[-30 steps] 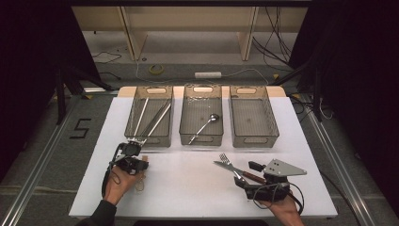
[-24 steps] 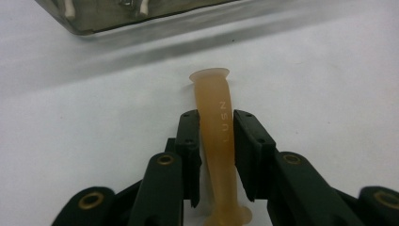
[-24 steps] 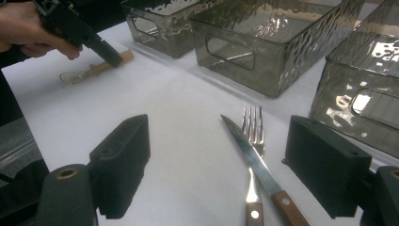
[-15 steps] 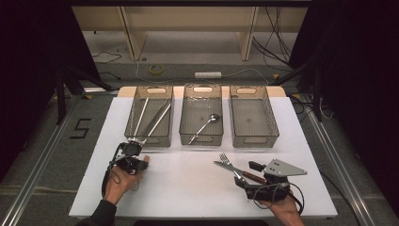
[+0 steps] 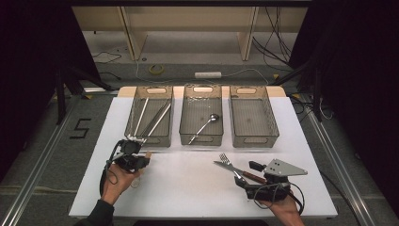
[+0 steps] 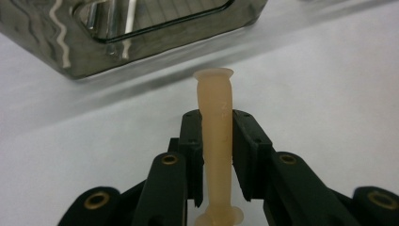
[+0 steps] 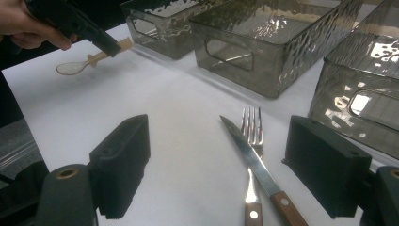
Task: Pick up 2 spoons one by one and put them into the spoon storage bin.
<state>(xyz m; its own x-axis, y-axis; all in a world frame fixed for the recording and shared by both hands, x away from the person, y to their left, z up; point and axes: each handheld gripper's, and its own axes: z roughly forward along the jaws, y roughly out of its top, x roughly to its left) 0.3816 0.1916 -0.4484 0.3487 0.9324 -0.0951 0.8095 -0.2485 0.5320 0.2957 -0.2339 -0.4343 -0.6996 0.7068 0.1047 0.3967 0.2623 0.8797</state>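
Bins [image 5: 202, 120]: three. Left gripper [image 6: 217, 123] clamps spoon [image 6: 216, 141], seemingly plastic; right gripper [image 7: 235, 174] released.

glossy rippled smoky plastic bins [image 7: 263, 42]; shiny metal knife [image 7: 244, 153], wood handle; matt white table [image 5: 188, 183].

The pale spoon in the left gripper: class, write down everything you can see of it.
The spoon is small, pale tan and slightly see-through, like plastic, with a shallow oval bowl and a straight handle flared at its end. The left gripper is shut on the handle, both jaws pressing its sides. It is held roughly level above the white table, just in front of the left bin, touching nothing else.
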